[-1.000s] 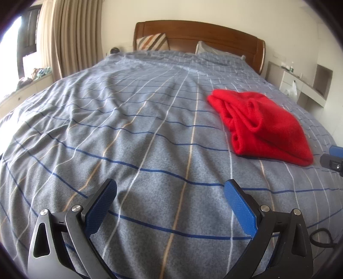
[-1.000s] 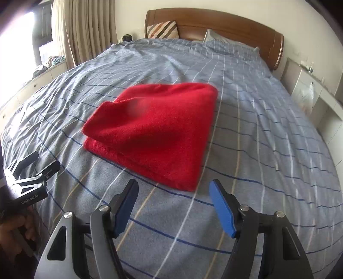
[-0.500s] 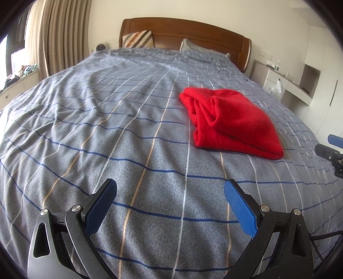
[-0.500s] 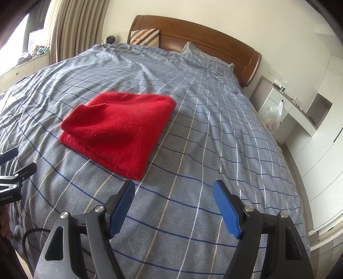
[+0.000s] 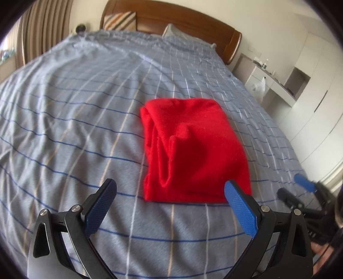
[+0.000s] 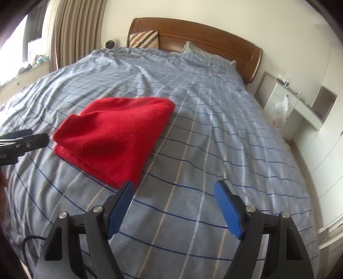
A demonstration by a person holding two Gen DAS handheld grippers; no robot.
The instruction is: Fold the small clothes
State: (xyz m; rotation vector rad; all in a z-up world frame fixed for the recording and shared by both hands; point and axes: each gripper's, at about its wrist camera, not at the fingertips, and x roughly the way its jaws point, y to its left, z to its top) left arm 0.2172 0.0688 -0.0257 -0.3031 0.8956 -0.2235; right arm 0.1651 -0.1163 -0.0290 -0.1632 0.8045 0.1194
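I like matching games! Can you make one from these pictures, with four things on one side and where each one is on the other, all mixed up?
Things:
1. red garment
2. striped pillow
3. white plastic bag
4. curtain

Places:
A. hanging by the white shelf unit, right of the bed
B. leaning on the wooden headboard
C. lying folded on the checked bedspread
D. hanging at the window, left of the bed

Right pairs: 1-C, 2-B, 3-A, 4-D
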